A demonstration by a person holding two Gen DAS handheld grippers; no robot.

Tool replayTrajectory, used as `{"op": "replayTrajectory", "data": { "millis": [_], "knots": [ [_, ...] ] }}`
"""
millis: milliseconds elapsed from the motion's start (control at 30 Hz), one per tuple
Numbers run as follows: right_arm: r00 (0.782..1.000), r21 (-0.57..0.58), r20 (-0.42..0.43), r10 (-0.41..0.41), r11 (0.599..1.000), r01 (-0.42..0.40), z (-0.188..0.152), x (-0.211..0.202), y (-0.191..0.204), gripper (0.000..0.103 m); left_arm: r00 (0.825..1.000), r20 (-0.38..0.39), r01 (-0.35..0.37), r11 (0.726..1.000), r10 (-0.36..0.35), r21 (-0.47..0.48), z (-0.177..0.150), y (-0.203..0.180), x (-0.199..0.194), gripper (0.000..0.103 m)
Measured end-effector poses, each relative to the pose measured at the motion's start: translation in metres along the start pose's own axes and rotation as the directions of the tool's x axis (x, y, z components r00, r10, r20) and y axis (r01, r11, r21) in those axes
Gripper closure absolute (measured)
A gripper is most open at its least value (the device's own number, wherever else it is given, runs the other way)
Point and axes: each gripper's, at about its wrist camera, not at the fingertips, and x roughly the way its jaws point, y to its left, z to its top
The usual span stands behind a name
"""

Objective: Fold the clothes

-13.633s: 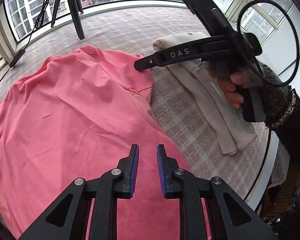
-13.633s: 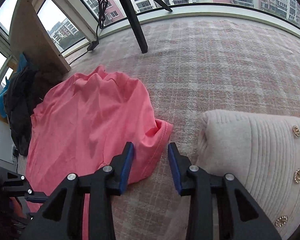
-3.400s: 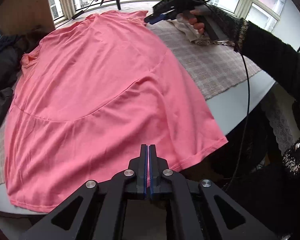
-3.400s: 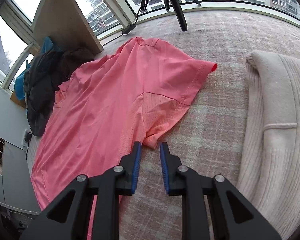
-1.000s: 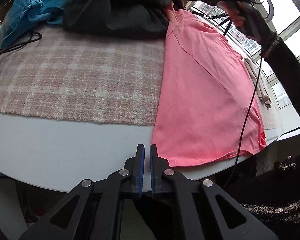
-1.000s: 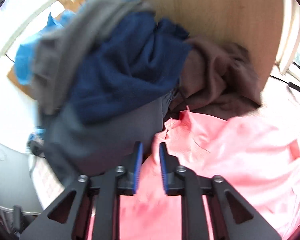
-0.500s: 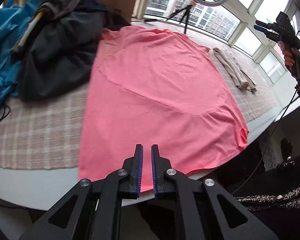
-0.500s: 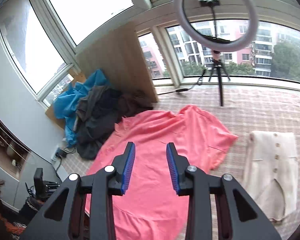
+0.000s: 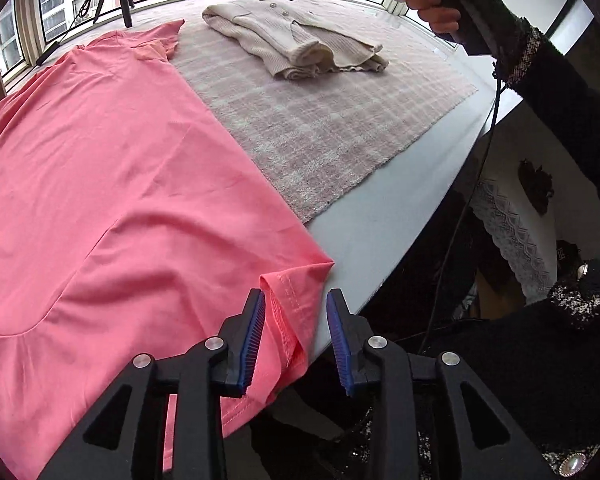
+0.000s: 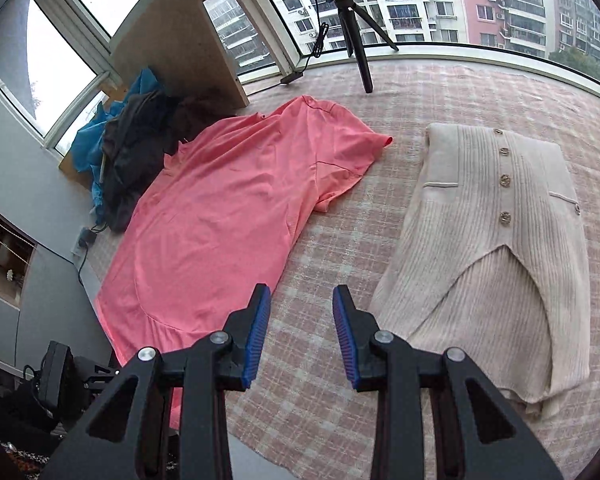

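the t-shirt (image 10: 228, 216) lies flat on the checked cloth (image 10: 340, 248), its hem at 7 o'clock over the table edge (image 9: 380, 240). the folded cardigan (image 10: 500, 248) lies apart at 3 o'clock. a clothes heap (image 10: 136, 148) sits at 10 o'clock, a tripod (image 10: 356, 36) at 12.

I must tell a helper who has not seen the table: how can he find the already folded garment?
On the plaid cloth over the table, look right of the spread pink T-shirt. The cream ribbed cardigan lies there apart, folded, and alone has gold buttons.
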Motion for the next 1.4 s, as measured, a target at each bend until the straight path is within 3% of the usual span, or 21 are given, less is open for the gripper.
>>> {"op": "replayTrajectory", "data": {
  "millis": [67, 100, 167, 200, 333, 533, 700, 867, 967, 1000, 1067, 1200, 1300, 1400],
  "knots": [
    [1.0, 0.0, -0.013, 0.009, 1.0, -0.009, 0.008, 0.015, -0.008, 0.071, 1.0, -0.005, 0.0, 1.0, 0.0, 0.001, 0.003, -0.004, 0.008, 0.072],
    [1.0, 0.001, -0.018, 0.011, 1.0, -0.011, 0.013, 0.023, -0.012, 0.071, 1.0, -0.006, 0.002, 1.0, -0.002, 0.001, 0.004, -0.006, 0.012, 0.079],
    [1.0, 0.004, -0.024, -0.003, 1.0, 0.003, 0.024, 0.04, -0.018, 0.071, 1.0, -0.015, -0.004, 1.0, 0.004, 0.009, 0.003, -0.01, 0.016, 0.101],
    [1.0, 0.001, -0.029, -0.004, 1.0, 0.004, 0.03, 0.05, -0.02, 0.071, 1.0, -0.013, -0.025, 1.0, 0.025, 0.007, 0.002, -0.011, 0.014, 0.103],
    [0.999, 0.018, -0.046, -0.018, 1.0, 0.019, 0.056, 0.089, -0.024, 0.071, 0.995, 0.052, -0.08, 0.989, 0.087, -0.125, -0.004, 0.01, -0.02, 0.103],
    [0.994, -0.018, -0.113, 0.004, 1.0, -0.006, 0.081, 0.144, -0.021, 0.071, 0.977, 0.088, -0.16, 0.945, 0.192, -0.286, -0.019, 0.046, -0.059, 0.103],
    [0.993, -0.173, -0.121, 0.016, 0.984, -0.037, 0.068, 0.143, -0.009, 0.071, 0.961, 0.099, -0.205, 0.905, 0.258, -0.372, -0.031, 0.067, -0.079, 0.103],
    [0.989, -0.32, -0.13, -0.068, 0.947, 0.023, 0.063, 0.155, 0.002, 0.071, 0.948, 0.097, -0.235, 0.875, 0.301, -0.424, -0.039, 0.082, -0.095, 0.103],
    [0.989, -0.363, -0.134, -0.066, 0.932, 0.013, 0.066, 0.166, 0.009, 0.071, 0.944, 0.089, -0.251, 0.868, 0.317, -0.429, -0.039, 0.085, -0.101, 0.103],
    [0.989, -0.377, -0.135, -0.065, 0.926, 0.009, 0.067, 0.169, 0.011, 0.072, 0.944, 0.087, -0.253, 0.869, 0.317, -0.426, -0.039, 0.085, -0.102, 0.103],
    [0.99, -0.404, -0.131, -0.052, 0.915, -0.005, 0.069, 0.169, 0.014, 0.1, 0.946, 0.086, -0.253, 0.877, 0.313, -0.409, -0.037, 0.08, -0.102, 0.103],
    [0.99, -0.389, -0.138, -0.009, 0.92, -0.046, 0.079, 0.156, 0.007, 0.101, 0.957, 0.082, -0.231, 0.902, 0.278, -0.366, -0.034, 0.068, -0.103, 0.103],
    [0.992, -0.421, -0.117, -0.039, 0.907, -0.014, 0.089, 0.14, 0.006, 0.102, 0.979, 0.079, -0.152, 0.934, 0.187, -0.323, -0.028, 0.05, -0.09, 0.103],
    [0.989, -0.496, -0.103, -0.103, 0.868, 0.038, 0.099, 0.128, 0.01, 0.102, 0.993, 0.071, -0.07, 0.957, 0.094, -0.281, -0.022, 0.031, -0.078, 0.103]
  ]
}}
